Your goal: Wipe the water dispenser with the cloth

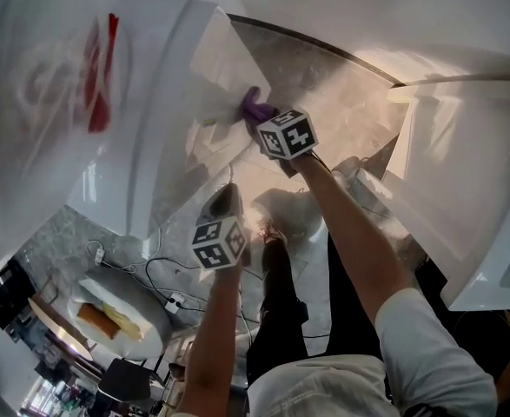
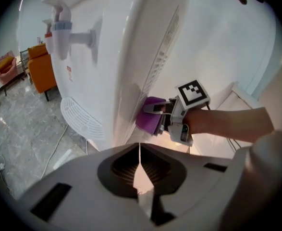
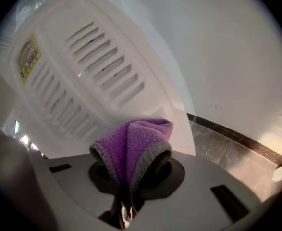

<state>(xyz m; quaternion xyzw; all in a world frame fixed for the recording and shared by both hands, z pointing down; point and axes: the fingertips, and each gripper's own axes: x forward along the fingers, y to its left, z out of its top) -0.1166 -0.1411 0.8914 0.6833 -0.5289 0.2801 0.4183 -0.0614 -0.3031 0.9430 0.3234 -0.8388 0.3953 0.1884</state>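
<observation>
We see the right tool [image 3: 124, 207] clenched on a purple cloth [image 3: 131, 143]. The cloth is fleecy, edged with grey stitching, and folded into a soft cone that bulges up out of the jaws. In the left gripper view the cloth [image 2: 148, 115] lies against the smooth rear side edge of the water dispenser [image 2: 112, 57], low on its body. The dispenser is glossy white plastic with rounded corners. It has two taps [image 2: 59, 25] on the front, a ribbed grille [image 2: 80, 117] under them, and rows of slotted vents [image 3: 100, 78] on the back beside a yellow label [image 3: 28, 52].

The left tool [image 2: 140, 160] hangs apart from the dispenser, its jaws closed together on nothing.

The floor [image 3: 227, 150] is polished grey marbled stone, with a dark skirting strip where it meets the plain white wall [image 3: 217, 47]. An orange armchair [image 2: 42, 66] stands further off, and a pale cable [image 2: 56, 143] trails over the floor.
</observation>
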